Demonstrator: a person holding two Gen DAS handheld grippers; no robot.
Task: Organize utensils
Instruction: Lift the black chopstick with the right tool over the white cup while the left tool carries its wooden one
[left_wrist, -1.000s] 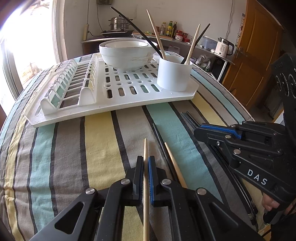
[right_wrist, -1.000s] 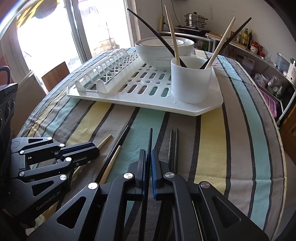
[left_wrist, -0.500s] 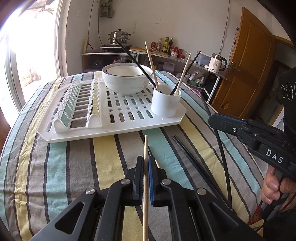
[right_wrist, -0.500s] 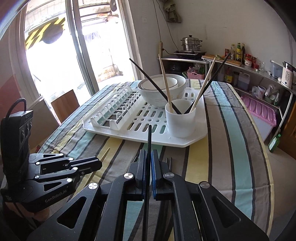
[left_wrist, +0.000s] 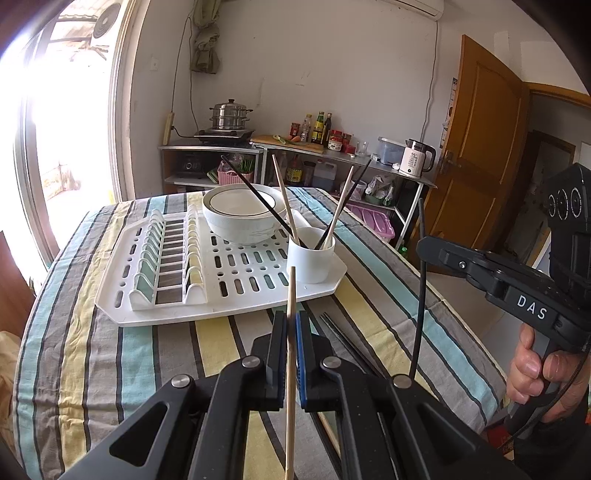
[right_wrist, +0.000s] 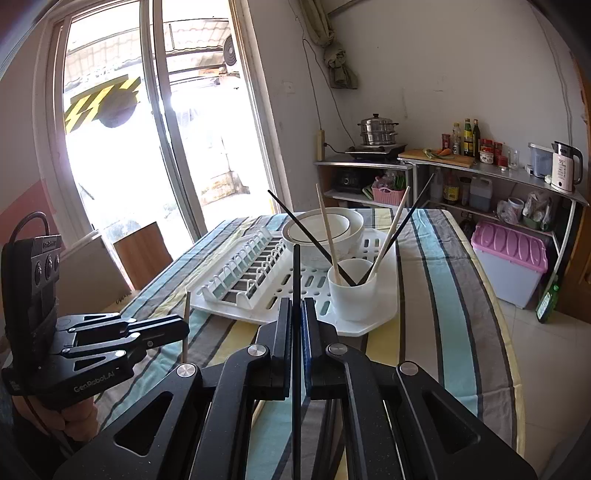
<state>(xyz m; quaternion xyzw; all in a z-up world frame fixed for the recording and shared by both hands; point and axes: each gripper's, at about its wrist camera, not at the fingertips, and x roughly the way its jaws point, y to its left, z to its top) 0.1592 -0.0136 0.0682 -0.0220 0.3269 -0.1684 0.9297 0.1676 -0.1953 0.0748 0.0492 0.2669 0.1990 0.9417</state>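
My left gripper (left_wrist: 290, 321) is shut on a wooden chopstick (left_wrist: 291, 295) and holds it upright above the striped table. My right gripper (right_wrist: 296, 310) is shut on a black chopstick (right_wrist: 296, 273), also raised; it shows at the right of the left wrist view (left_wrist: 421, 295). A white cup (left_wrist: 311, 258) on the white drying rack (left_wrist: 236, 291) holds several wooden and black chopsticks. More black chopsticks (left_wrist: 343, 339) lie on the tablecloth in front of the rack.
A stack of white bowls (left_wrist: 240, 218) sits at the back of the rack, behind the cup. The rack's plate slots (left_wrist: 166, 266) are on its left. Shelves with a kettle (left_wrist: 415, 162) and bottles stand behind the table.
Both grippers have lifted up and back from the table, each carrying its chopstick. The rack and cup now look farther away and lower in both views.
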